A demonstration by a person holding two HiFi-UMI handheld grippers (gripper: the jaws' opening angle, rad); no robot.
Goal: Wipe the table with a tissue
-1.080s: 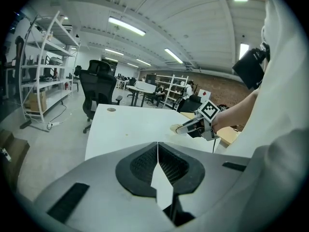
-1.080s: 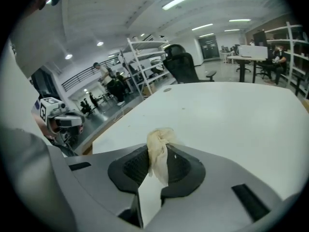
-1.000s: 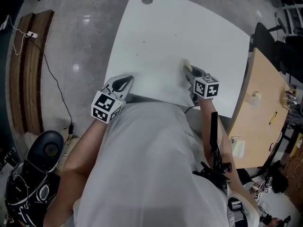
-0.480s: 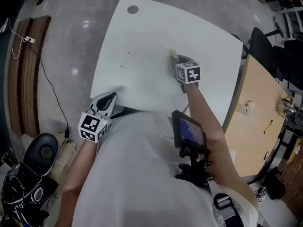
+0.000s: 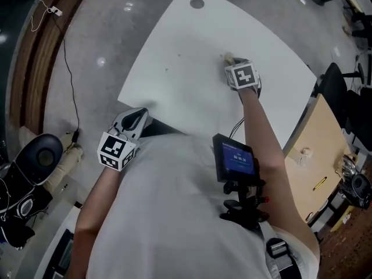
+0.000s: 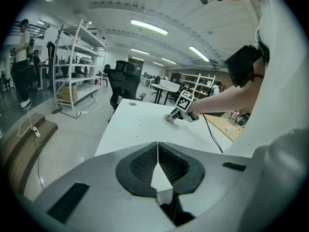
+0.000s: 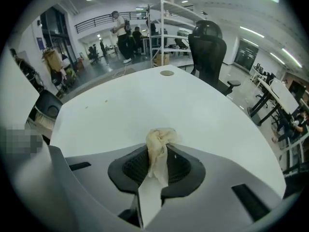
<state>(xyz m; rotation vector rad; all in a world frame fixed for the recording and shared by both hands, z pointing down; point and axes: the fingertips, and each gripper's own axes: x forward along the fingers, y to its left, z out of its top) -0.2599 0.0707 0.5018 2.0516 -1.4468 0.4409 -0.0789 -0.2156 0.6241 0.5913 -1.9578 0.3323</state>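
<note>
A crumpled cream tissue [image 7: 159, 144] is pinched between the jaws of my right gripper [image 7: 157, 161], its wad poking out past the tips against the white table [image 7: 145, 105]. From the head view the right gripper [image 5: 235, 68] is out over the middle of the table [image 5: 180, 51], pointing steeply down, and the tissue [image 5: 228, 57] shows just beyond it. My left gripper [image 5: 135, 120] hovers at the table's near edge, jaws shut with nothing between them. In the left gripper view the left gripper [image 6: 158, 166] looks across the table [image 6: 140, 124] at the right gripper [image 6: 173, 116].
A round grommet hole [image 5: 197, 3] lies near the table's far end. A few small specks [image 5: 167, 70] dot the table top. A black office chair [image 7: 207, 47] stands behind the table, and a wooden desk [image 5: 317, 173] adjoins it on the right. A cable [image 5: 235, 127] trails from the right gripper.
My right gripper has slid with the tissue away from the near edge toward the middle of the table. The left gripper has shifted only slightly at the near edge.
</note>
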